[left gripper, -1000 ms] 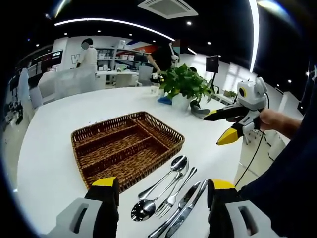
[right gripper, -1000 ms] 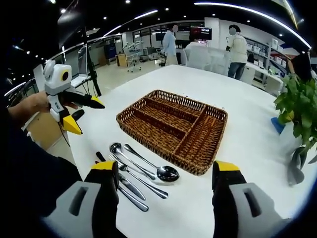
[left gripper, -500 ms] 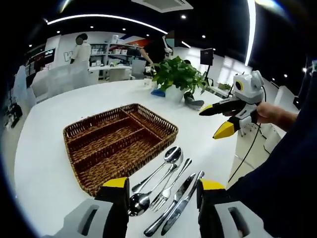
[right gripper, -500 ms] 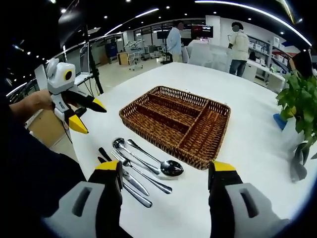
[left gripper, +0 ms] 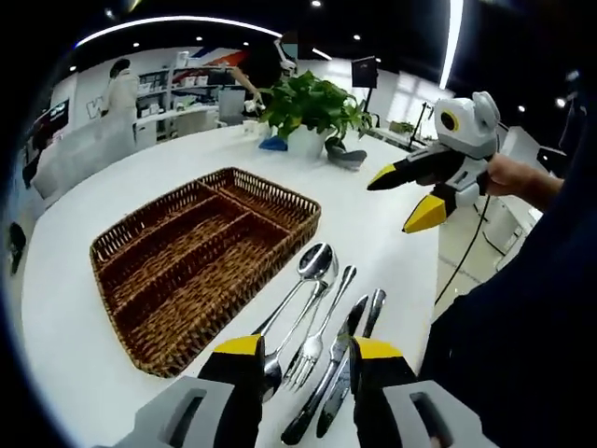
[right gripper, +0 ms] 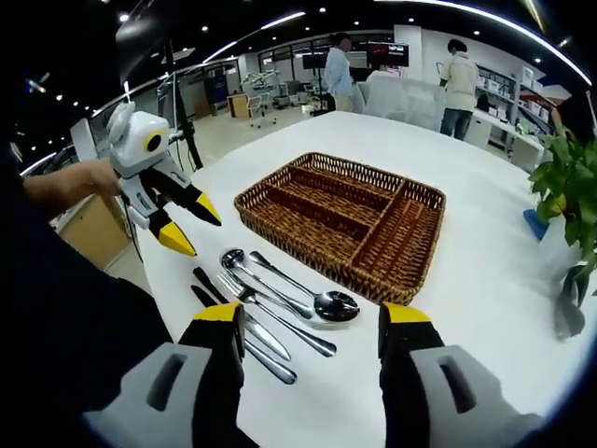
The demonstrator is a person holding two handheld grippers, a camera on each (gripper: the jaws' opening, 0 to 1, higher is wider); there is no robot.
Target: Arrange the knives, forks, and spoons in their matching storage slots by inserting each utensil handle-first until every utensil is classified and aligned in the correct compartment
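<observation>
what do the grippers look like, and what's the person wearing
Both grippers have grey bodies with black fingers tipped in yellow. The right gripper carries a white housing, and a thin black cable hangs below it. The left gripper looks the same. The person wears dark sleeves.

Each hand-held gripper (left gripper: 300, 359) (right gripper: 312, 322) has grey bodies, black yellow-tipped jaws.

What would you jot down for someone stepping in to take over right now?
Left hand-held gripper: open, holding nothing, above the cutlery.
Right hand-held gripper: open, holding nothing.
Spoons, a fork and knives lie side by side on the white table, beside the wicker tray.
Done: nothing; the tray's compartments are bare.
Left: every piece, handle-first into its matching slot.
</observation>
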